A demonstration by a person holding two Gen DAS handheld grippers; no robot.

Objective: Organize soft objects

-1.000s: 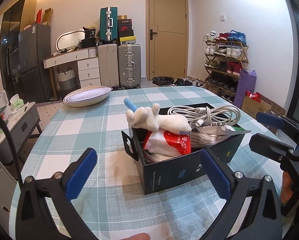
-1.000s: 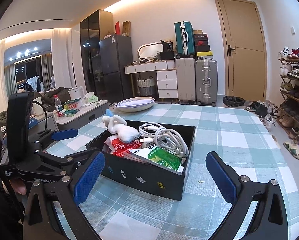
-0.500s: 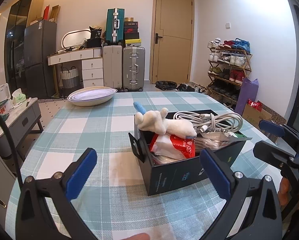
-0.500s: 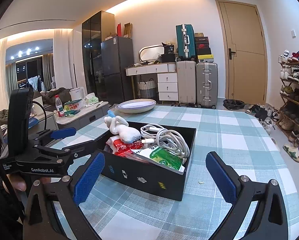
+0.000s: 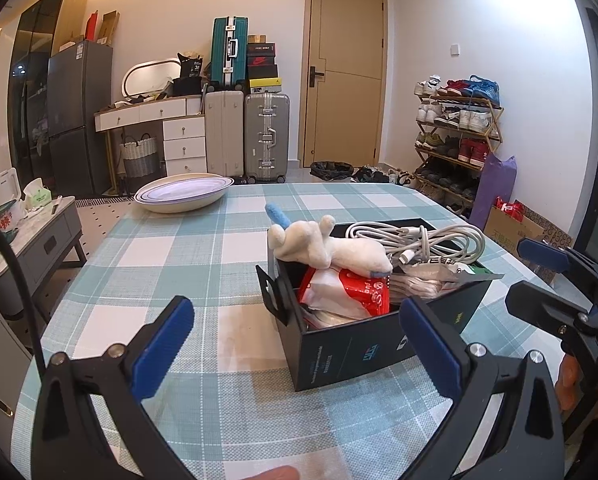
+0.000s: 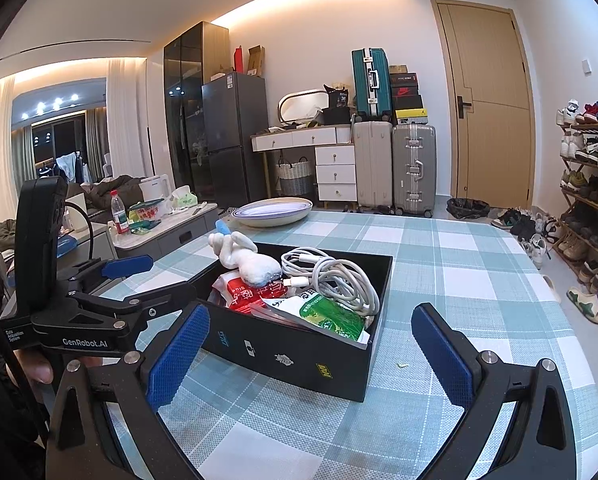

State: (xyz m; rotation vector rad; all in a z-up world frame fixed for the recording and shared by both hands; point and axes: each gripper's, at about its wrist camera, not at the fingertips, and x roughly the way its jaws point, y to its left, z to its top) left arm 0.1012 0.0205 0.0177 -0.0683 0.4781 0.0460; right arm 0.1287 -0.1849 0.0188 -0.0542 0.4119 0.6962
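- Near the worktop's right edge stood a rectangular black box, holding a fuzzy white plush toy, coiled white cable and crinkly packets.
- Left tool and right tool hovered spread wide, empty, flanking the box.
- "GenRobot.AI" was printed on the left tool.

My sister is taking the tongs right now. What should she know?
Left tongs: open, holding nothing, hovering in front of the black box.
Right tongs: open, holding nothing, at the box's other side.
In the box: white plush toy lying on top, over a red-and-white packet; a white cable coiled beside it; a green packet near one corner.
A wide bowl sits at the table's far end, holding nothing I can see.
Done: nothing gripped yet.
Left: probably pick out the plush toy first, since it lies loose on top.
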